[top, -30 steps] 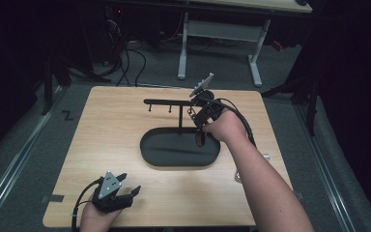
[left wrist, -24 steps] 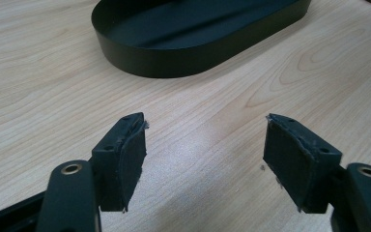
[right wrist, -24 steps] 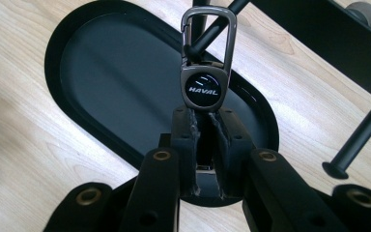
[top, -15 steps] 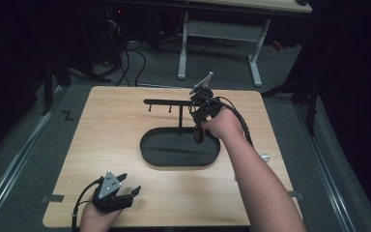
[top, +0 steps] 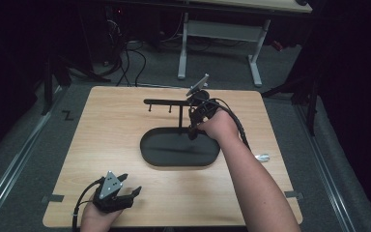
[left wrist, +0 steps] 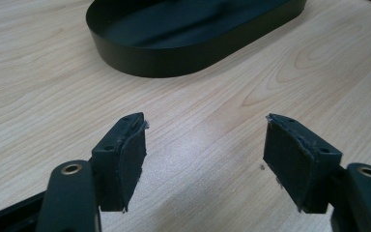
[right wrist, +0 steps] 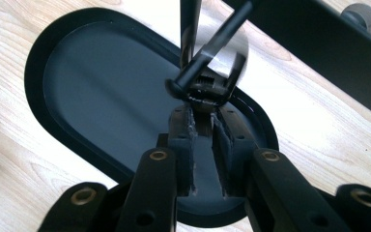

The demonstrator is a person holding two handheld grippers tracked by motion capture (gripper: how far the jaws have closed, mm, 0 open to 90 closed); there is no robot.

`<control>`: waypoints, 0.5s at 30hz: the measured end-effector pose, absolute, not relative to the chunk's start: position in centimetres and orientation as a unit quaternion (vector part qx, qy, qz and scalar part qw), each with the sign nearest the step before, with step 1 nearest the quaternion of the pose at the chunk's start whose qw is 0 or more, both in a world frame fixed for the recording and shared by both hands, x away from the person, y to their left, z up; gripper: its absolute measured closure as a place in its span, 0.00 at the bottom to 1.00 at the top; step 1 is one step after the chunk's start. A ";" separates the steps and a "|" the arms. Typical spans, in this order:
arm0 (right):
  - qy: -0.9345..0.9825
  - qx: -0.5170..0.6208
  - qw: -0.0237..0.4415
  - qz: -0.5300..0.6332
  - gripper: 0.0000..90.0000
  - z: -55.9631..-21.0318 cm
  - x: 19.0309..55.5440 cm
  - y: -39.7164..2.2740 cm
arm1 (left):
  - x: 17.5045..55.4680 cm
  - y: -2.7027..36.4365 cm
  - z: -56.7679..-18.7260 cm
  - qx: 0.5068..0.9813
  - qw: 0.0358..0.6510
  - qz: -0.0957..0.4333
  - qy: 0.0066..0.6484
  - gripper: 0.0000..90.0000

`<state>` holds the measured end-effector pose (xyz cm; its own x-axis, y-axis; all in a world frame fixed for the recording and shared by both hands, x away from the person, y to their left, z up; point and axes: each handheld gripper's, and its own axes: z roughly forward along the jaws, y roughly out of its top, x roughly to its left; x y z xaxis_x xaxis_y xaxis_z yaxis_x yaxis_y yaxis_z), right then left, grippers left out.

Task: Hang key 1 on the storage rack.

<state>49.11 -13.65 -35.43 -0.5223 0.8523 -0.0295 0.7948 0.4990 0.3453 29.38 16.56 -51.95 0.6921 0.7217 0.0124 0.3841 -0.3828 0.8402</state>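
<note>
L gripper (left wrist: pixel 205 159) fingers wide apart; R gripper (right wrist: pixel 204 126) nearly closed.

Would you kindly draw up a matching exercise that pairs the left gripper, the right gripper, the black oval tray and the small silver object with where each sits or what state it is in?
Things:
1. left gripper
2. right gripper
3. black oval tray
4. small silver object

Places or states:
A. middle of the table
B. jaws wide apart, empty, near table edge
C. on the wood right of the person's forearm
D. jaws nearly closed on something small over the tray

Pairs: 1-B, 2-D, 3-A, 4-C

Wooden table (top: pixel 125 125) bears black oval tray (top: pixel 147 150).
</note>
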 end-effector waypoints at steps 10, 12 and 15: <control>0.861 0.474 0.102 0.152 0.82 -35.0 47.9 -14.3 | 29.4 16.5 -52.0 0.810 0.437 0.192 0.340 0.35; 0.860 0.476 0.103 0.154 0.81 -34.8 47.5 -14.6 | 29.4 16.4 -52.0 0.810 0.436 0.192 0.340 0.35; 0.857 0.480 0.101 0.160 0.79 -34.6 46.5 -15.3 | 29.5 16.3 -52.0 0.813 0.433 0.191 0.339 0.35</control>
<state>46.51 -15.34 -34.61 -0.5187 0.8547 -0.0201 0.7897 0.4880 0.3717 29.46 16.34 -52.04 0.6978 0.7161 0.0165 0.3855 -0.3948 0.8340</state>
